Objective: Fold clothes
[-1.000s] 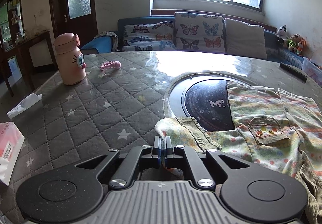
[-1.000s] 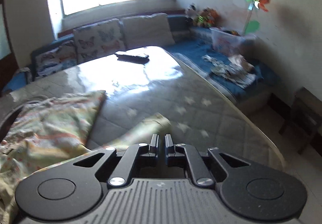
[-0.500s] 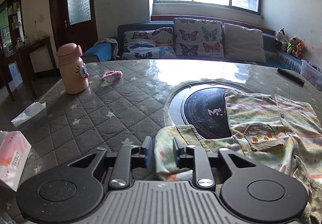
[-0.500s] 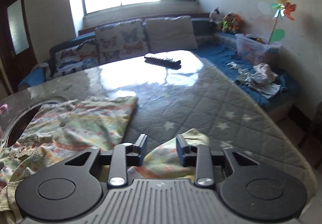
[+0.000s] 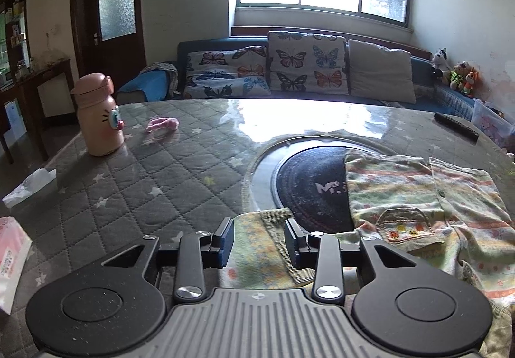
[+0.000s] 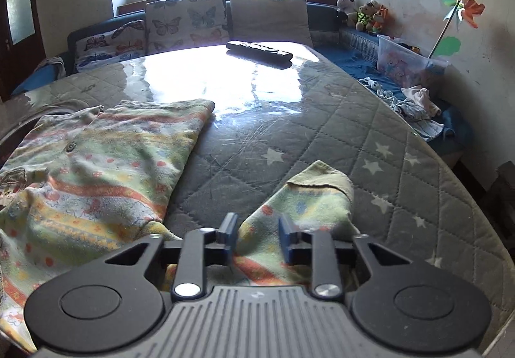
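Both grippers, left (image 5: 259, 240) and right (image 6: 257, 234), had gone from pinched to spread, dropping each sleeve of the shirt (image 5: 428, 197) spread on the table (image 6: 322, 119); sleeves laid out, next I judged fold them inward.

Occluded and cropped regions, both wrist views

The striped pastel child's shirt (image 5: 428, 197) runs off the right edge of the left view and off the left edge of the right view; each black gripper body covers a near sleeve portion. The pink-and-white tissue pack (image 5: 11, 258) is cut by the left edge. White lettering on the black round cooktop inset (image 5: 309, 184) is partly covered by the shirt. Print on the black remote control (image 6: 259, 50) is unreadable.
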